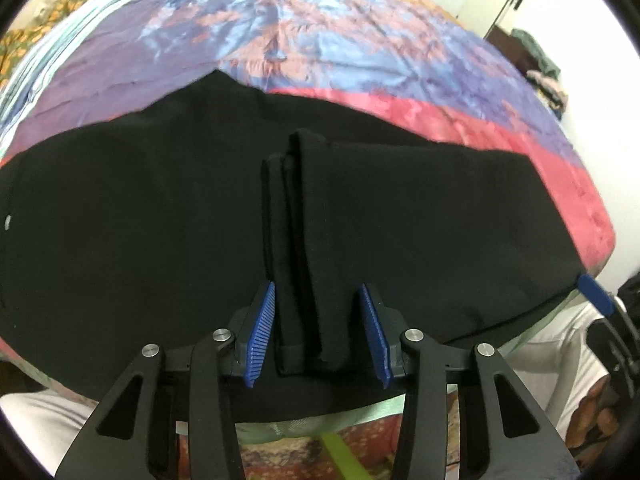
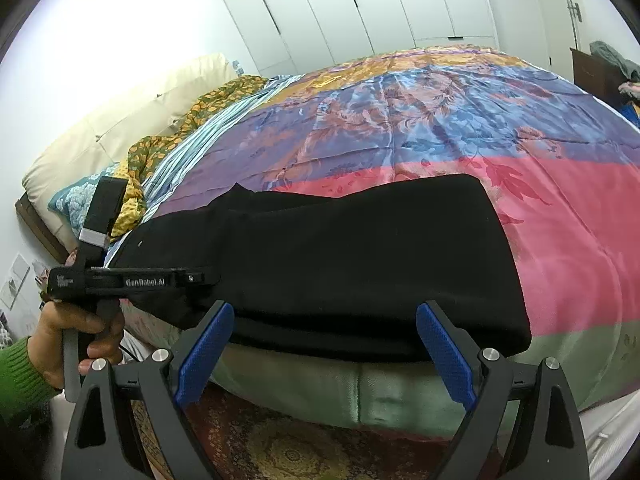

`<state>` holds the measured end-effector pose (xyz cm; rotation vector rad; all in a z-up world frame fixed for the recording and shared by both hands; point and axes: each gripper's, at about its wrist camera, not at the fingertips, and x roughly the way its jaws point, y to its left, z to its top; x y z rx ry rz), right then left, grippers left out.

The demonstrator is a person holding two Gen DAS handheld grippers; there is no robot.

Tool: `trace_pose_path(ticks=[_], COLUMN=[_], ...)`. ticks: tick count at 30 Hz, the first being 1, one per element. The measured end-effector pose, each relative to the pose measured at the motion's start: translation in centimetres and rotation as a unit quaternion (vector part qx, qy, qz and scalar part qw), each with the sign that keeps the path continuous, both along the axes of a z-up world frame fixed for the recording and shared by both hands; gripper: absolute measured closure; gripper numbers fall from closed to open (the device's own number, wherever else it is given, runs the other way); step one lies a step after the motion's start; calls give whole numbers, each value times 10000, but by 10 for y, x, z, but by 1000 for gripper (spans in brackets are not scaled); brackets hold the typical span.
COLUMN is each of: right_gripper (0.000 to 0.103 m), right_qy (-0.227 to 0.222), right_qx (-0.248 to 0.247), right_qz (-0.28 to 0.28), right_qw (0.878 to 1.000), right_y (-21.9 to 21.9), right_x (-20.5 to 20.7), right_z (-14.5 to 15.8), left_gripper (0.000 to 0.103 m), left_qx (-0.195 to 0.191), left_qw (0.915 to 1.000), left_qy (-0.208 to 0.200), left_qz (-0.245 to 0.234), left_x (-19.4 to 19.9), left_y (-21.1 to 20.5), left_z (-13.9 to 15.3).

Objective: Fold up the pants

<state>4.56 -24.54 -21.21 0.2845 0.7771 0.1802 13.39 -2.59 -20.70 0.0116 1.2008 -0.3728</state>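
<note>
— Where are the pants point(image 2: 320, 264) now?

— Flat on the bedspread point(image 2: 560, 216), along the near edge of the bed, long axis running left to right.

— Which hand is closer?

— The left gripper point(image 1: 316, 332). It points down at a raised ridge of black cloth point(image 1: 298, 240) standing between its parted pads, neither visibly pressing. The right gripper point(image 2: 324, 356) hangs wide open off the bed's edge, holding nothing.

— So the left takes it?

— I'd guess so.

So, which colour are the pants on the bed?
Black pants, plain; the right wrist view shows them best.
</note>
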Motion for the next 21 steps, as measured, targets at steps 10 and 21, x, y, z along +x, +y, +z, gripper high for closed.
trace_pose_path(ticks=[10, 21], right_gripper=[11, 11], right_qy=[4, -285], right_qx=[47, 264], right_qz=[-11, -397], right_qw=[10000, 9985], right_y=[-3, -37], right_x=[2, 7], right_z=[-1, 24], left_gripper=[95, 95], left_qx=[-691, -574], left_qw=[9962, 9950], left_qy=[205, 36], left_qz=[481, 814], left_x=[4, -1], left_y=[29, 72], left_z=[8, 10])
